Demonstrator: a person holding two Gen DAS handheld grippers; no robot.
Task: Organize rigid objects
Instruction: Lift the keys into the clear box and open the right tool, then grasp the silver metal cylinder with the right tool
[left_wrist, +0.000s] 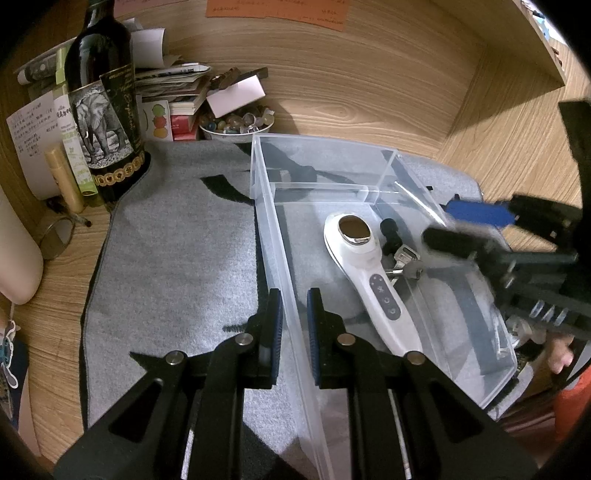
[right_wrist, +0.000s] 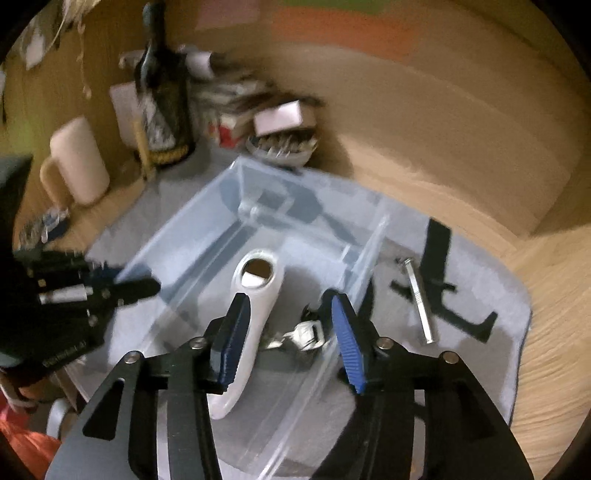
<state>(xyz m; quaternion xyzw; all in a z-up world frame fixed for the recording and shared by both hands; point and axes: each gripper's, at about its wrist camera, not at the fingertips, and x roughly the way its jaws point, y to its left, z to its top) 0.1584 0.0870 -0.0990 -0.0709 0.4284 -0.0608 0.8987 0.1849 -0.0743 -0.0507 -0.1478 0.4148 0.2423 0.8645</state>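
Note:
A clear plastic bin (left_wrist: 258, 173) stands on a grey mat. In it lie a white handheld device (left_wrist: 364, 266) and a bunch of keys (left_wrist: 404, 258). My left gripper (left_wrist: 295, 321) straddles the bin's left wall, jaws close on either side of it. My right gripper (right_wrist: 288, 328) is open and empty above the bin, over the white device (right_wrist: 255, 317) and the keys (right_wrist: 306, 332); it also shows blurred in the left wrist view (left_wrist: 465, 229). A metal bar (right_wrist: 419, 299) lies on the mat right of the bin.
A dark wine bottle (left_wrist: 103, 107), a bowl of stones (left_wrist: 236, 125), papers and boxes crowd the back left. A cream mug (right_wrist: 79, 162) stands left. A wooden wall runs behind. The right wrist view is motion-blurred.

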